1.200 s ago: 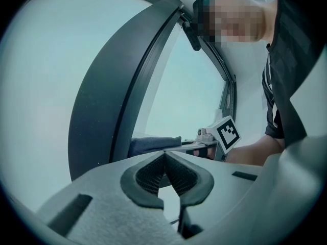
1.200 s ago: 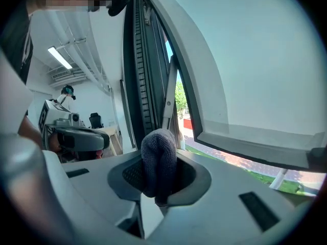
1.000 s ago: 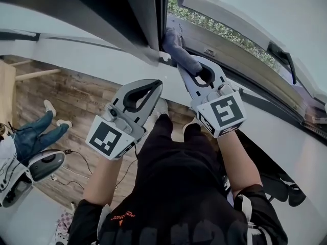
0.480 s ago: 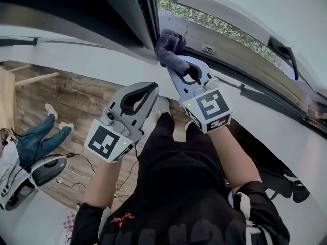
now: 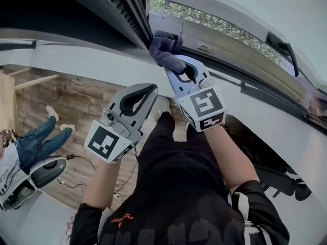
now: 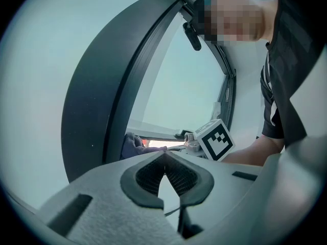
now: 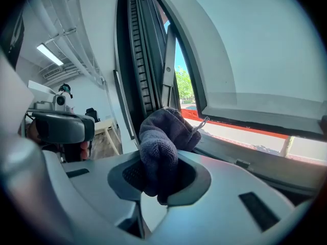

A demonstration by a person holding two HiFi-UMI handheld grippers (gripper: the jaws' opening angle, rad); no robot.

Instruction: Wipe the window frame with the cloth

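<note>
So the right gripper (image 5: 174,68) is clamped down on the dark blue cloth (image 5: 162,45). In the right gripper view a fat wad of it is pinched between the pads and bulges out past the tips. That far end of the cloth sits right in the corner where the dark upright window frame (image 5: 127,14) meets the lower rail (image 5: 230,47). From the head view it looks like it's touching the upright. Greenery and daylight show through the gap just beyond it.

The left gripper (image 5: 153,87) is a bit nearer and to the left, well clear of the frame. Its tips are together with nothing in them. From its own view you can spot the cloth (image 6: 134,144) bunched at the foot of the frame, far left of the right gripper's marker cube (image 6: 217,139).
</note>
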